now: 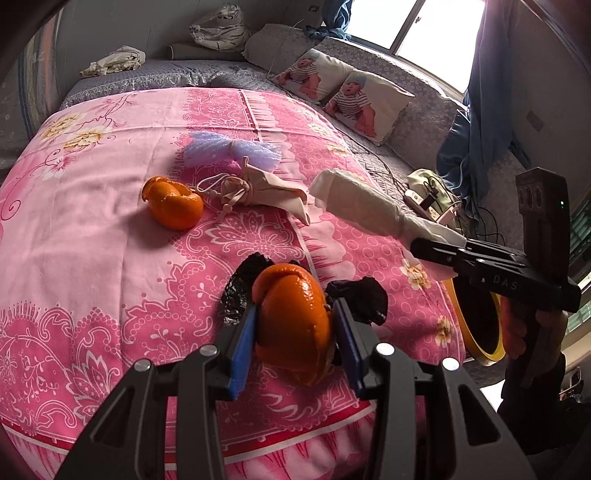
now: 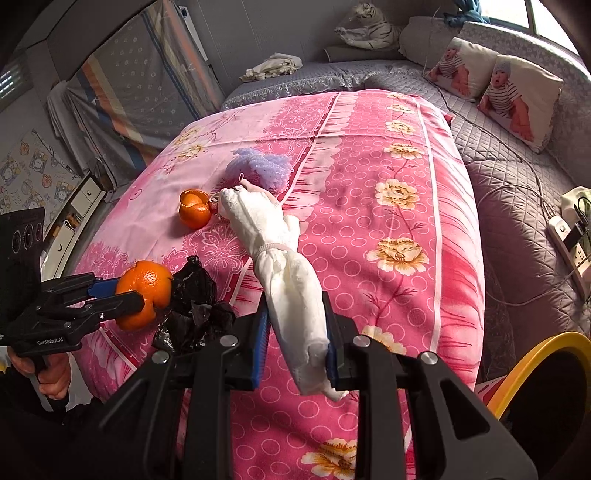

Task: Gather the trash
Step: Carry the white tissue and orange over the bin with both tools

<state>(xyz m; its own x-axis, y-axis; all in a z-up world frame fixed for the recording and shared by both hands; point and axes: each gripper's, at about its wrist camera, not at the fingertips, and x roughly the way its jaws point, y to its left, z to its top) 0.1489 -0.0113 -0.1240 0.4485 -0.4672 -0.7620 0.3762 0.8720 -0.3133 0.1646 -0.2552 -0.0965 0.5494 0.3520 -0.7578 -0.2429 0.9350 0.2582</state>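
Note:
My left gripper [image 1: 295, 332] is shut on an orange peel [image 1: 295, 317] and holds it above the pink bedspread; it also shows in the right wrist view [image 2: 147, 291]. My right gripper [image 2: 295, 336] is shut on a white rolled paper wad [image 2: 288, 273], held above the bed; the wad shows in the left wrist view [image 1: 358, 203]. A second orange peel [image 1: 173, 203] lies on the bedspread. A black plastic bag [image 1: 358, 299] lies crumpled under the left gripper. A beige wrapper [image 1: 266, 188] and purple foam net [image 1: 229, 147] lie farther back.
A yellow-rimmed bin [image 2: 546, 384] stands at the bed's right side, also seen in the left wrist view [image 1: 476, 325]. A power strip with cables [image 2: 569, 236] lies on the grey quilt. Baby-print pillows [image 2: 517, 96] and a tiger toy [image 1: 221, 29] sit at the back.

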